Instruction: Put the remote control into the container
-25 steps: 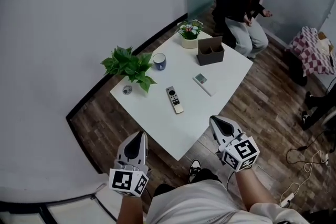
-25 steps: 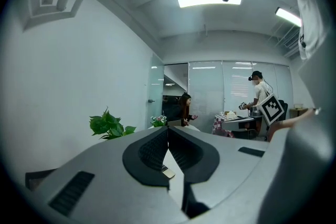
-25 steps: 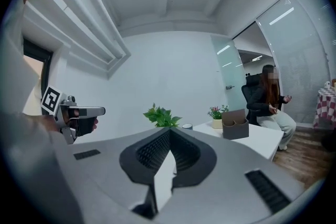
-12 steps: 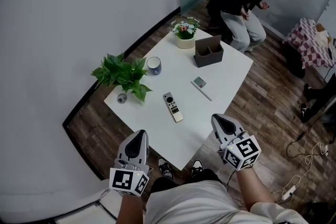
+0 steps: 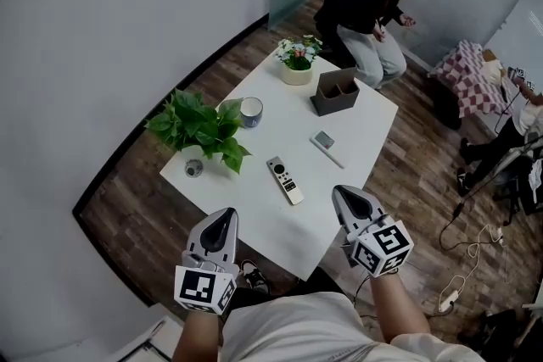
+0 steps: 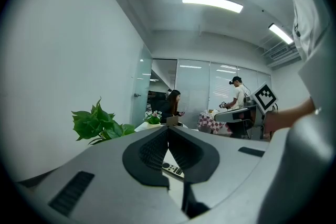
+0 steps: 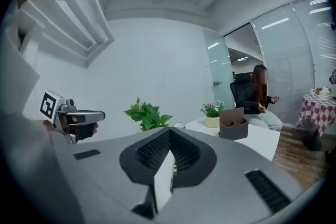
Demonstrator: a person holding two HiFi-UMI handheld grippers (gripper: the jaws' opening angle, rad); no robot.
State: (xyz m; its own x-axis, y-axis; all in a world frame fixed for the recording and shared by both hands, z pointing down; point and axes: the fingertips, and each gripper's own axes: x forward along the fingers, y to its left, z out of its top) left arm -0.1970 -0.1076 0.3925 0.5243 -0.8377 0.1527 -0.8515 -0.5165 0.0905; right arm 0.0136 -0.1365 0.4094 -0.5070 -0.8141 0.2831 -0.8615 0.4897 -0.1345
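A long white remote control [image 5: 285, 180] lies flat near the middle of the white table [image 5: 254, 220]; a sliver of it also shows as the remote [image 6: 172, 169] below the left jaws. A smaller white remote [image 5: 327, 147] lies to its right. The brown two-compartment container [image 5: 335, 91] stands at the far side and appears as the container [image 7: 233, 124] in the right gripper view. My left gripper [image 5: 219, 225] hovers over the table's near edge, shut and holding nothing. My right gripper [image 5: 346, 197], also shut and empty, hangs at the near right edge.
A leafy plant [image 5: 204, 125], a mug [image 5: 251, 111], a small round object [image 5: 194, 169] and a flower pot [image 5: 297, 62] stand along the table's left and far sides. A seated person [image 5: 365, 4] is behind the table. Cables [image 5: 467, 267] lie on the wooden floor at right.
The table and its objects have drawn closer to both grippers and shifted left in the head view. Both grippers stay shut and empty.
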